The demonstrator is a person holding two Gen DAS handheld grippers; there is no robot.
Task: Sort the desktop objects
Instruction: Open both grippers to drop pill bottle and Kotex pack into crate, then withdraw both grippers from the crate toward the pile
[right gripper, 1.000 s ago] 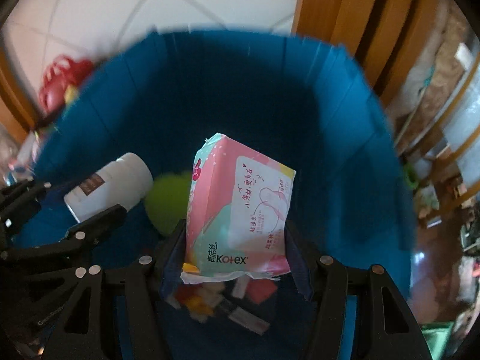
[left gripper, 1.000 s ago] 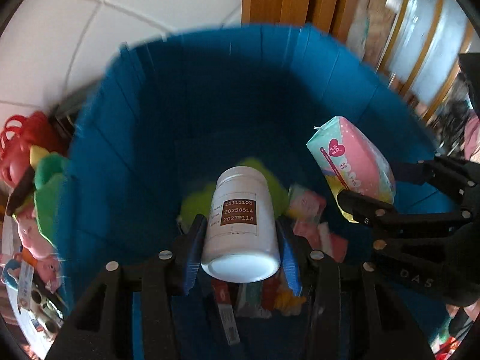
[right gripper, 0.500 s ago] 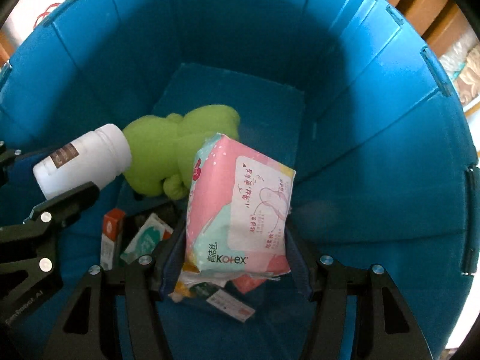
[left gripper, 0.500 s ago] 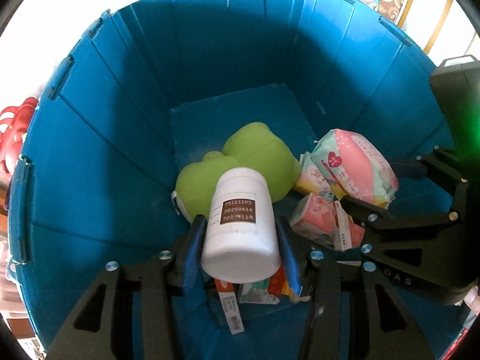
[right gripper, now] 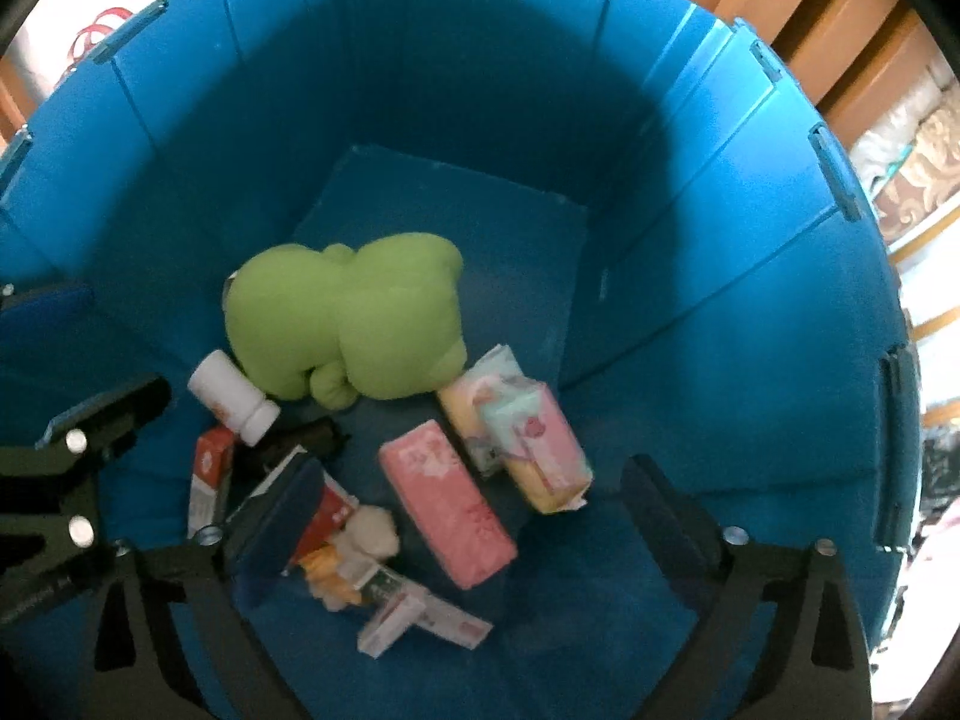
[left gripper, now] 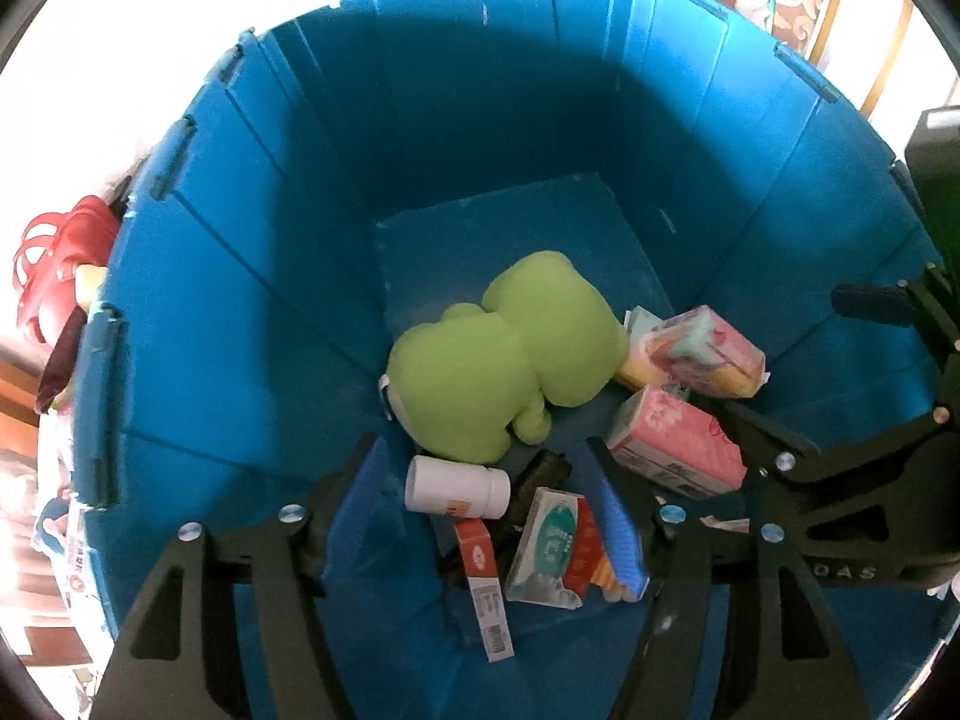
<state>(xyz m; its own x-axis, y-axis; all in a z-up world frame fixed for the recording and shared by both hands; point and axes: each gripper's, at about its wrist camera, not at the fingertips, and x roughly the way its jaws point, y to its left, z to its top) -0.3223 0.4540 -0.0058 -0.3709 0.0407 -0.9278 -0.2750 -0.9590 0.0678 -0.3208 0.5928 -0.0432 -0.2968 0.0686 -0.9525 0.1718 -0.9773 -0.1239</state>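
Two black hand-held grippers hang over a deep blue plastic bin point(left gripper: 252, 312), both pointing steeply down into it. The left gripper point(left gripper: 489, 516) has just been opening and stands released, nothing between its jaws; the white plastic bottle point(left gripper: 456, 487) lies on its side on the bin floor, just beside the lime-green plush toy point(left gripper: 504, 360) (the bottle's cap end points away from the near wall). The right gripper point(right gripper: 474, 516) has likewise just been opening and its jaws stand wide apart and empty. The pink and mint soft pack of pads point(right gripper: 522, 426) lies flat on the floor on the other side of the plush toy from the bottle, touching it at one corner. A pink rectangular tissue pack point(right gripper: 447, 510) lies alongside that pack, on the side farther from the plush toy. Small red and white cartons point(left gripper: 483, 588) are heaped near the bottle, against the bin's near wall.
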